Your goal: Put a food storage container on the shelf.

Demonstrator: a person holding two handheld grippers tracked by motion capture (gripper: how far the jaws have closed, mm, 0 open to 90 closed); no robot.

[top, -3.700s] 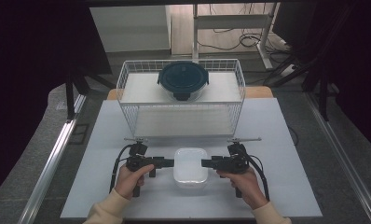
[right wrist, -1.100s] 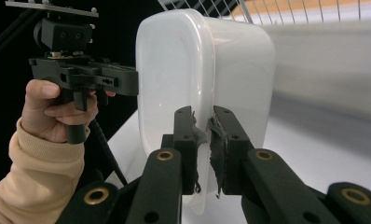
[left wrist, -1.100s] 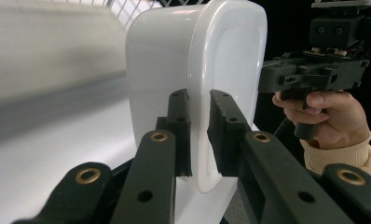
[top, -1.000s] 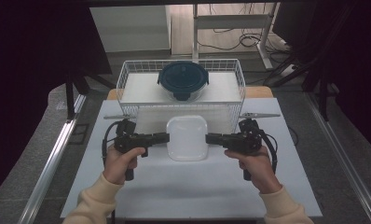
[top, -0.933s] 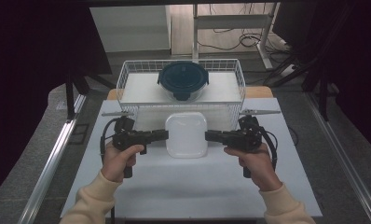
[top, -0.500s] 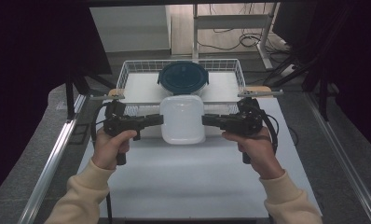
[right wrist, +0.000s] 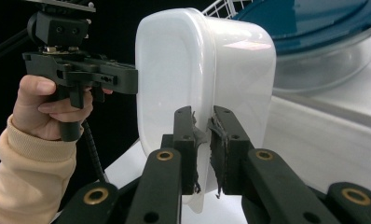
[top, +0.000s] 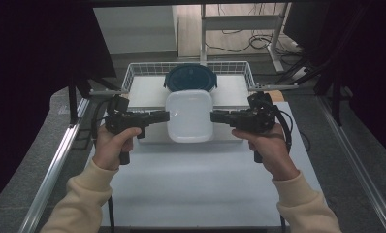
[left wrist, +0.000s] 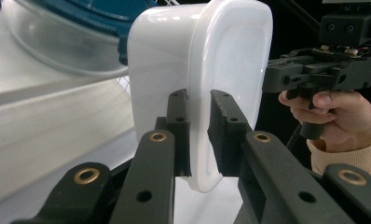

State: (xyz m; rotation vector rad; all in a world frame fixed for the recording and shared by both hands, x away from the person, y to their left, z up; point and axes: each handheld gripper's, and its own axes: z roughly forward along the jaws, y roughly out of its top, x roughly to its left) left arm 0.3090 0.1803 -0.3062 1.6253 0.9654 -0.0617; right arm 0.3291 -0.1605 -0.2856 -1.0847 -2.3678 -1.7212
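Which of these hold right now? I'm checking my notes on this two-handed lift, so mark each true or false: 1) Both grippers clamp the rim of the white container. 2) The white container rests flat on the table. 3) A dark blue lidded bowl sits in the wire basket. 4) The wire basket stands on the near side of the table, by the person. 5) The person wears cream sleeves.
1) True: the left gripper and the right gripper each pinch the rim of the white container from opposite sides.
2) False: it is held up off the table.
3) True: the blue lidded bowl sits in the wire basket.
4) False: it stands at the far side.
5) True.
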